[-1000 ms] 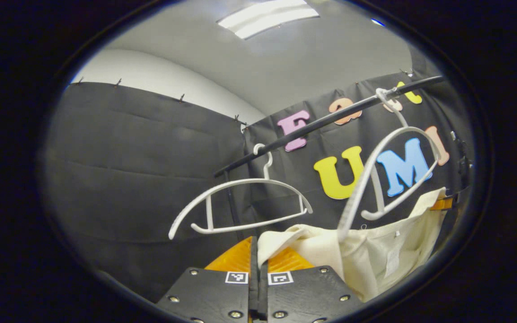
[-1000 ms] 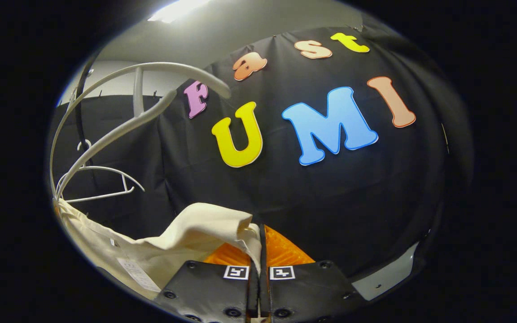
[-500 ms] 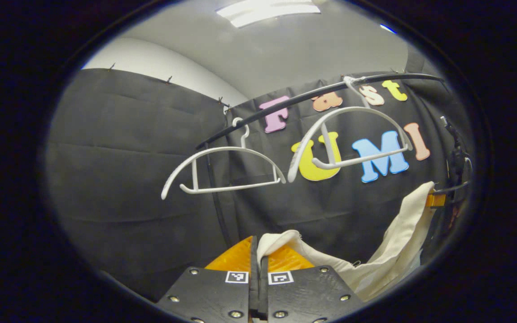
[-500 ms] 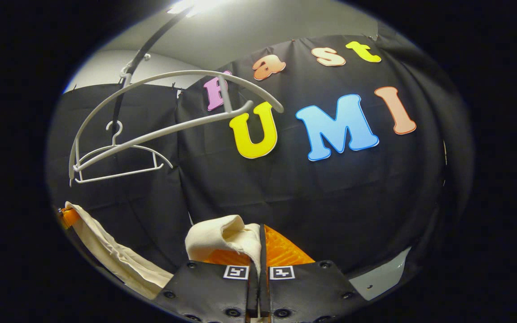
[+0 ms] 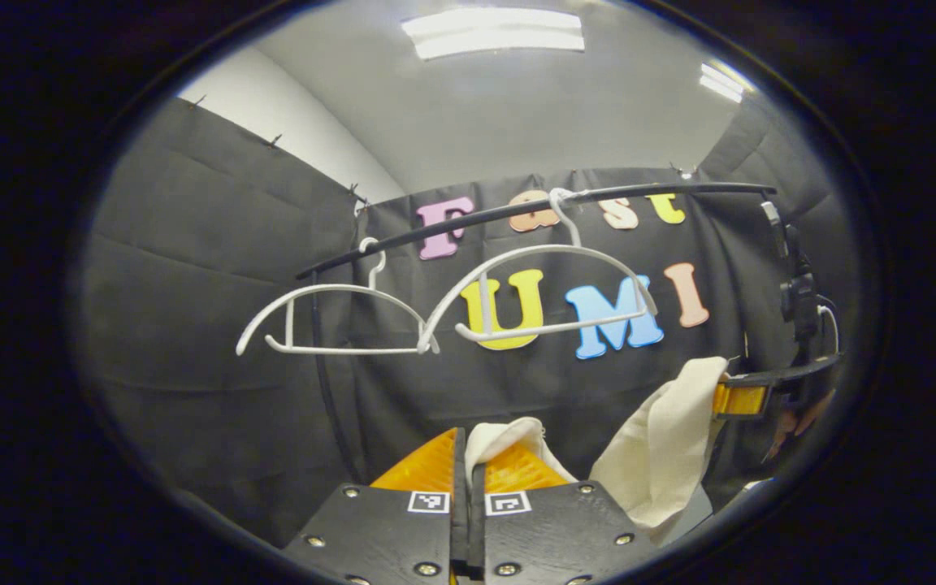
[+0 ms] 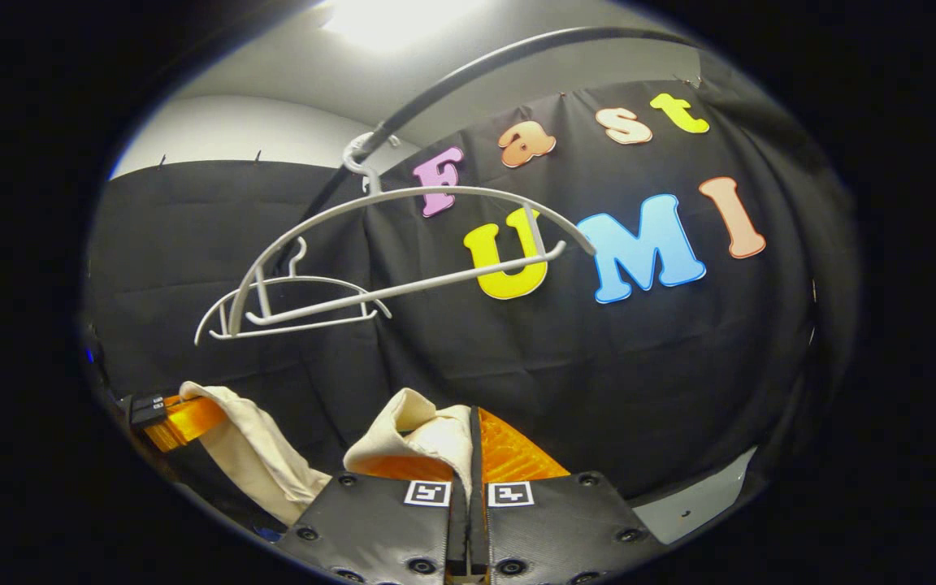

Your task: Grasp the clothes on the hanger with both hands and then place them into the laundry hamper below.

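A cream garment (image 5: 663, 439) hangs slack between my two grippers, off the hangers. In the left gripper view my left gripper (image 5: 466, 445) is shut on one bunched corner of it (image 5: 504, 433). The cloth runs right and up to my right gripper (image 5: 740, 400), which pinches the other end. In the right gripper view my right gripper (image 6: 473, 424) is shut on a cloth fold (image 6: 415, 422); the left gripper (image 6: 179, 413) holds the far end at the lower left. The bare white hanger (image 5: 533, 264) hangs on the black rail (image 5: 468, 221) above the cloth.
A second empty white hanger (image 5: 326, 299) hangs farther left on the same rail. That pair of hangers (image 6: 403, 203) (image 6: 297, 284) sits above both grippers. Black cloth walls close the booth behind and to the left; a pale surface (image 6: 695, 504) shows at lower right.
The garment came fully off the near hanger, which swung back to hang level. Both grippers dropped lower and away from the rail, and the cloth now sags between them.
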